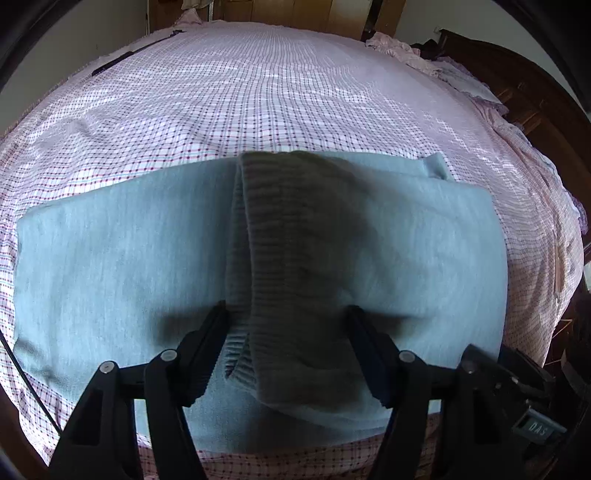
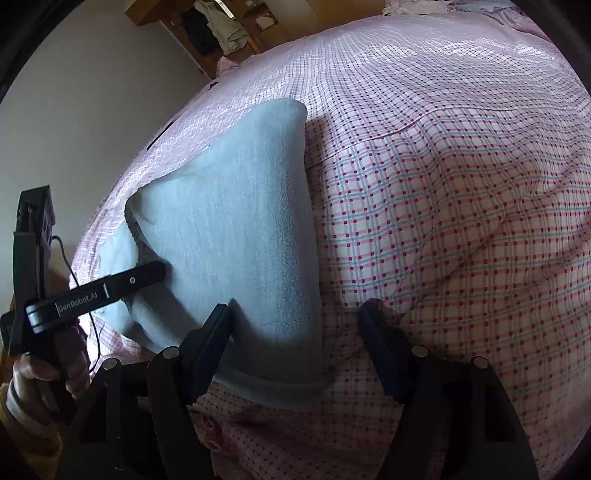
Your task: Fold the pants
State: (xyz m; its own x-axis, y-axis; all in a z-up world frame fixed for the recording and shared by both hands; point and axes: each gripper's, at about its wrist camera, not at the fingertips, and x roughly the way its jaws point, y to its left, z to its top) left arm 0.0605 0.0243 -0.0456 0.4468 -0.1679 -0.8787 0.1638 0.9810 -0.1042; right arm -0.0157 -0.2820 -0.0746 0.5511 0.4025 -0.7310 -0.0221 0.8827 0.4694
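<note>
Pants [image 1: 110, 258]; waistband [image 1: 288, 240] partly shadowed

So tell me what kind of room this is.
Most likely a bedroom: a wide bed under a pink checked sheet, a dark wooden headboard, and clothes hanging by a wooden wardrobe.

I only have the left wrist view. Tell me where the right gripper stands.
Observer: The right gripper straddles the edge of the pants, with one finger at the cloth and the other over the checked sheet.
Operator: Report what its jaws hold.
Observer: Nothing is clamped. The jaws stand wide, with the pants' edge and bare sheet between them.
Operator: Describe my left gripper from outside.
Observer: The left gripper comes in from the side, its tip down on the pants beside a raised fold.
</note>
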